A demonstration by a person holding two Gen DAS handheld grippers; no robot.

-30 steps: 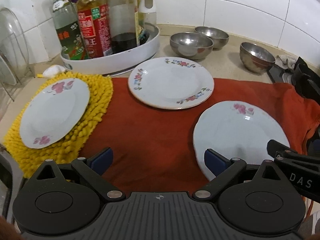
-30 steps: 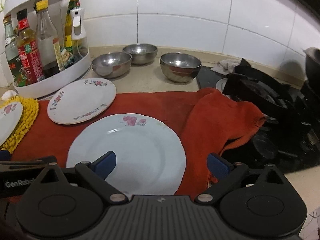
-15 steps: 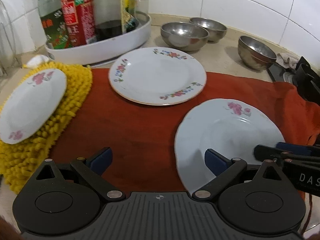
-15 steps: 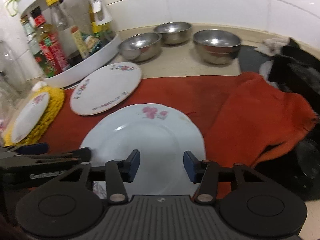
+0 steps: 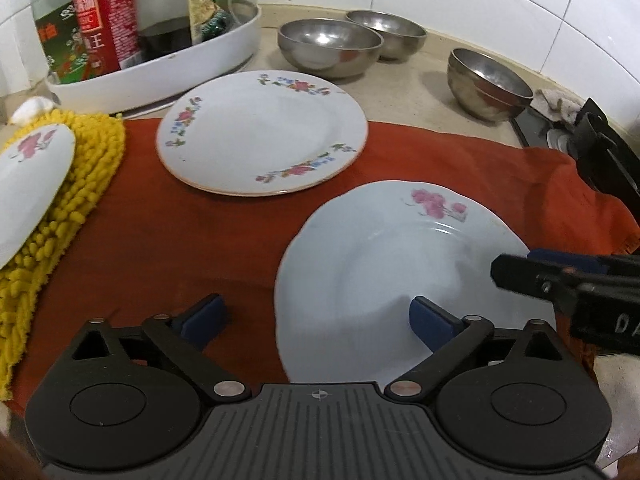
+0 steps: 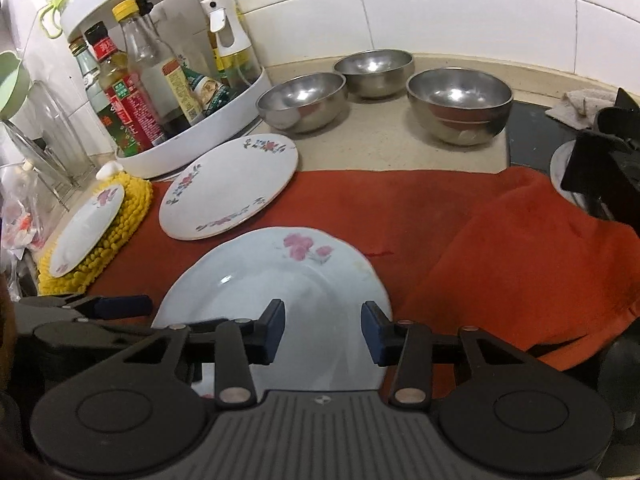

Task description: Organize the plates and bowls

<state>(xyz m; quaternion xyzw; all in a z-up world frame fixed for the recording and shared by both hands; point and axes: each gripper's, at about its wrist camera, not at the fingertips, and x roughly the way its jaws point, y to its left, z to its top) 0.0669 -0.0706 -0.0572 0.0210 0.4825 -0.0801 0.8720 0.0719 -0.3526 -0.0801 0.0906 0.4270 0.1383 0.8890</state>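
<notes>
A pale blue plate with pink flowers (image 5: 384, 264) (image 6: 276, 280) lies on the red cloth (image 5: 200, 232) nearest me. A white floral-rimmed plate (image 5: 260, 132) (image 6: 232, 184) lies behind it. A smaller white plate (image 5: 28, 184) (image 6: 88, 228) rests on a yellow mat (image 5: 88, 176). Three steel bowls (image 5: 328, 46) (image 6: 460, 104) stand near the wall. My left gripper (image 5: 316, 320) is open, its right finger over the blue plate's near edge. My right gripper (image 6: 323, 326) is partly open, empty, above the blue plate's near part; it also shows in the left wrist view (image 5: 560, 276).
A white turntable rack (image 6: 192, 148) with several sauce bottles stands at the back left. A gas stove (image 6: 600, 176) is on the right, with the cloth's fold (image 6: 520, 248) beside it. A wire rack (image 6: 48, 160) stands at the far left.
My right gripper narrowed its jaws from wide open and moved over the blue plate. My left gripper shifted right, closer to the blue plate. The plates and bowls have not moved.
</notes>
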